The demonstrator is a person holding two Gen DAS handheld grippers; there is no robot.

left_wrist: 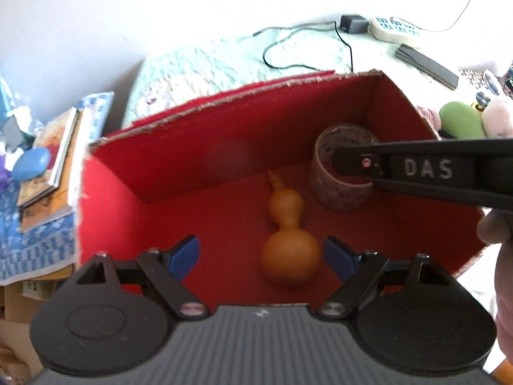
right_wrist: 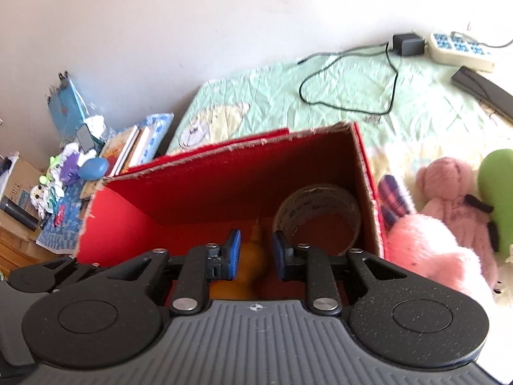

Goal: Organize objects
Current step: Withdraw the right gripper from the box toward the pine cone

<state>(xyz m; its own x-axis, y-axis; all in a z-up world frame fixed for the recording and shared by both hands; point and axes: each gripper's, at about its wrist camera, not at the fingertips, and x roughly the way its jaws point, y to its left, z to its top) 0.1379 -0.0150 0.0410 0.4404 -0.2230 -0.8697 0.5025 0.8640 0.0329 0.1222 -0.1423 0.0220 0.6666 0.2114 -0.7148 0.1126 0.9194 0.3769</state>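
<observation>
Pale green quilt [right_wrist: 336, 102] behind; red cardboard box [left_wrist: 192, 147] centre frame holds orange gourd [left_wrist: 290, 250] and tape roll [left_wrist: 340, 176]; left gripper [left_wrist: 261, 256] wide open, right gripper [right_wrist: 255, 253] narrowly parted, both empty.

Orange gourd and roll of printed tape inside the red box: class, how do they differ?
The orange gourd is solid and double-bulbed; the roll of printed tape is a hollow ring. The gourd is plain orange; the tape is pale with dark lettering. The gourd lies mid-floor; the tape is in a corner. Both rest inside the red cardboard box.
</observation>
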